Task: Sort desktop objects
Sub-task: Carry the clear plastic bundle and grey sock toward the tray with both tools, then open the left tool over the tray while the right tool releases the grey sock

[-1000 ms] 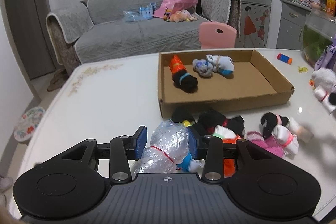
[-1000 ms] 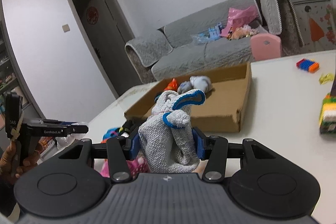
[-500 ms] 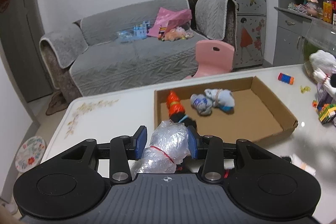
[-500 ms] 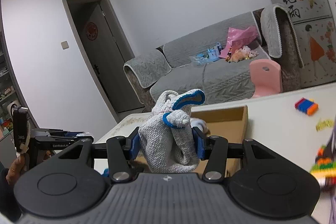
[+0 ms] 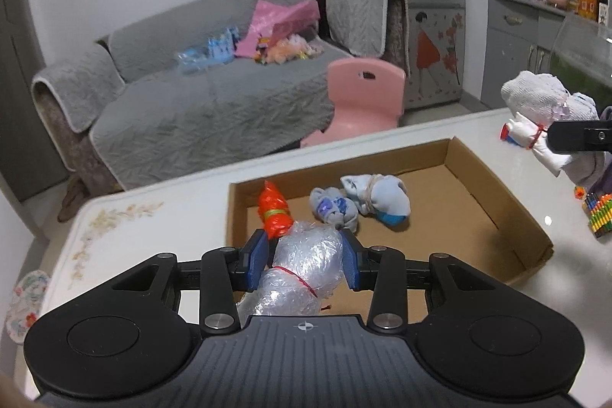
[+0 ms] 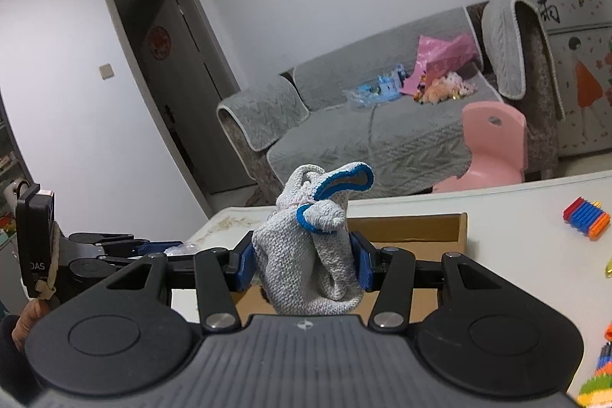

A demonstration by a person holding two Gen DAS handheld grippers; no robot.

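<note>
My left gripper [image 5: 304, 260] is shut on a clear plastic bag bundle [image 5: 302, 268] tied with a red band, held above the near left corner of the cardboard tray [image 5: 508, 213]. In the tray lie an orange bundle [image 5: 273, 211] and two grey-blue sock bundles [image 5: 359, 203]. My right gripper [image 6: 304, 264] is shut on a grey knitted glove bundle [image 6: 310, 255] with blue cuffs, held above the tray's edge [image 6: 413, 226]. The right gripper with its bundle shows at the far right of the left wrist view [image 5: 573, 136]. The left gripper shows at the left of the right wrist view [image 6: 114, 247].
The white table [image 5: 153, 217] carries coloured block toys on the right [image 6: 585, 217] [image 5: 598, 215]. Behind the table stand a pink child's chair [image 5: 363, 98] and a grey sofa [image 5: 214, 94]. A cabinet is at the far right.
Both grippers rose from the pile of bundles on the table and moved towards the cardboard tray, each keeping its bundle. The pile has dropped out of view.
</note>
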